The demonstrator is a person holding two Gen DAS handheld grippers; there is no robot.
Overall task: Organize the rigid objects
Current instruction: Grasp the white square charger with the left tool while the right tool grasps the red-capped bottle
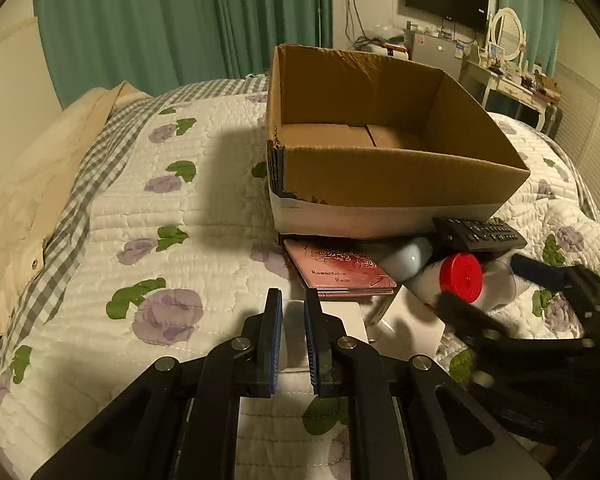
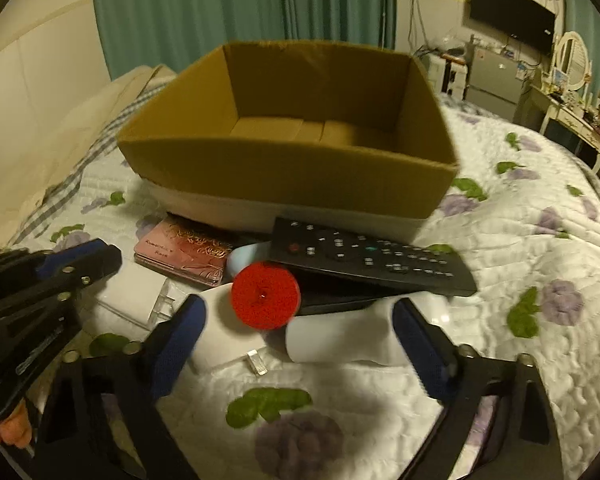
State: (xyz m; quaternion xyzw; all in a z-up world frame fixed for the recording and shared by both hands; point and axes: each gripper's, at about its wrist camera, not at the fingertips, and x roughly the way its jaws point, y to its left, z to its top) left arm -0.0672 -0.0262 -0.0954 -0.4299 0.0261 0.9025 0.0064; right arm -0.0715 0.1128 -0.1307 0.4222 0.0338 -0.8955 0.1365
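Black-framed, the left gripper [image 1: 294,336] sits at lower centre of its view, fingers narrowly parted over a white flat item, grip uncertain. Right of it lie a pink booklet [image 1: 342,270], red-capped bottle [image 2: 265,295] and remote [image 2: 370,258] before the cardboard box [image 2: 292,168]. The right gripper [image 2: 300,344] gapes wide, empty.
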